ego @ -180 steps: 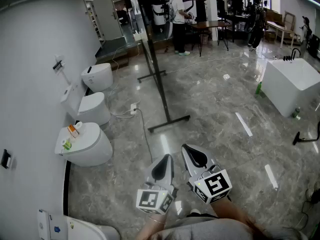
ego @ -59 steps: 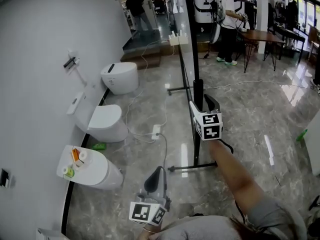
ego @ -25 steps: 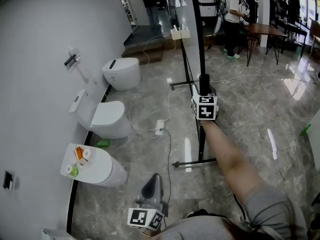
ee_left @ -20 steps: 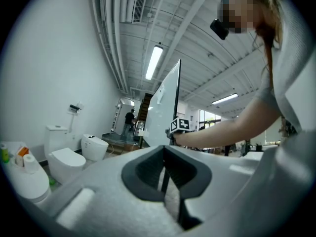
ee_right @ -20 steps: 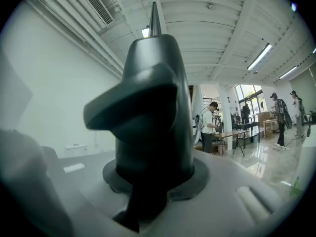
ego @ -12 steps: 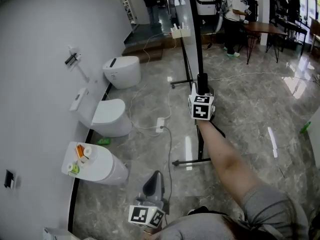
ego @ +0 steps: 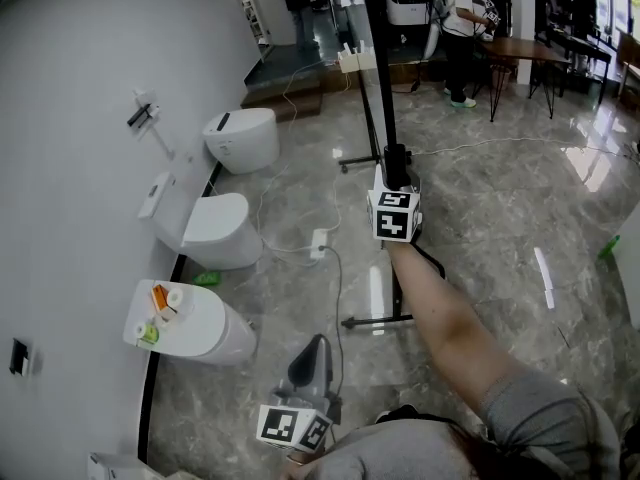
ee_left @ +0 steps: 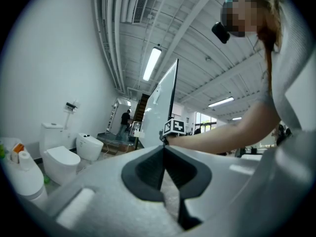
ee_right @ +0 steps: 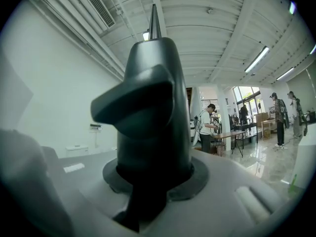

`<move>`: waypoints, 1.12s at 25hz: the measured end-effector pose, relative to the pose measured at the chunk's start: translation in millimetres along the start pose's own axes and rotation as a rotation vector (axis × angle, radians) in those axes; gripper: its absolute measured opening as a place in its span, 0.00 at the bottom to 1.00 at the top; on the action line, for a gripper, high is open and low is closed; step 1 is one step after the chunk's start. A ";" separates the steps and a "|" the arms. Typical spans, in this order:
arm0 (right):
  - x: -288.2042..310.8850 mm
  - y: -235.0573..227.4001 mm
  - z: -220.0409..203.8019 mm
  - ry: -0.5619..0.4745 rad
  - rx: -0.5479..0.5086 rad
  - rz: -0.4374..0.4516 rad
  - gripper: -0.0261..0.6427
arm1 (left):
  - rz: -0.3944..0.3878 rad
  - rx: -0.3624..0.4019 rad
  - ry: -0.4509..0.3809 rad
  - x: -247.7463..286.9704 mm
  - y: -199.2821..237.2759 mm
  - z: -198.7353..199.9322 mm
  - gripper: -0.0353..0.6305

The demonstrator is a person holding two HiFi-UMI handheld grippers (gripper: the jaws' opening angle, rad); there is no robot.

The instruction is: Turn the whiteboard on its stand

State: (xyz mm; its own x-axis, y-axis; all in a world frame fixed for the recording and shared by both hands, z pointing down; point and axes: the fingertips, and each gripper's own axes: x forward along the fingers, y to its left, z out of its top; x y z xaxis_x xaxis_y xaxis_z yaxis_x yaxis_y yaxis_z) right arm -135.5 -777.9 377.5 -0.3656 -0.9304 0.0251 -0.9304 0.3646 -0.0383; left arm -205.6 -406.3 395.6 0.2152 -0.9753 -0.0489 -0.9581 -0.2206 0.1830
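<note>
"On the grey marble floor (ego: 500, 228), where does the whiteboard (ego: 373, 58) stand?"

"Upright on its stand (ego: 378, 320). The head view catches it edge-on, as a thin dark line. It is near the floor's left edge, where three white toilets (ego: 208, 230) line the wall. A white power strip (ego: 319, 243) and its cable lie on the floor between the toilets and the stand's foot."

"And the right hand-held gripper (ego: 397, 158)?"

"It reaches out level on a stretched arm and meets the board's near vertical edge. Its jaws have just been closing, with that edge between them. Its own view is mostly filled by the dark jaws, and the board's thin edge rises above them like a spike. So the pads seem to press on the frame, though the contact line itself is hard to make out."

"The left hand-held gripper (ego: 312, 348)?"

"Low and close to the person's body, well apart from the board and pointing toward it. Its jaws meet at the tips and nothing sits between them."

"Anyone else about?"

"A person in a white shirt (ego: 458, 23) stands at the far end of the room, beyond the board."
</note>
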 end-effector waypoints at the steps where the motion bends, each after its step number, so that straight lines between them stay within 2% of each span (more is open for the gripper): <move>1: -2.5 0.9 0.2 -0.003 0.000 0.000 0.18 | -0.004 -0.002 -0.004 -1.2 -1.5 1.4 0.05; 12: -21.7 11.6 0.8 -0.010 0.001 -0.009 0.18 | -0.056 -0.002 0.017 -8.0 -9.3 -2.4 0.05; 17: -30.9 14.6 0.1 -0.013 -0.001 -0.015 0.18 | -0.089 0.029 0.041 -14.2 -14.1 -7.1 0.05; 28: -58.7 22.3 0.8 -0.032 -0.007 -0.027 0.17 | -0.145 0.045 0.061 -26.6 -18.4 -15.8 0.05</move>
State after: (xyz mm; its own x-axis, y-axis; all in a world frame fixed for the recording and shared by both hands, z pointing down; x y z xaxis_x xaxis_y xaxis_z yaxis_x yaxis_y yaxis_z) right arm -134.7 -715.2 374.3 -0.3397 -0.9405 -0.0061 -0.9400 0.3398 -0.0315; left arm -190.8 -376.4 409.1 0.3613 -0.9324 -0.0117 -0.9234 -0.3595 0.1343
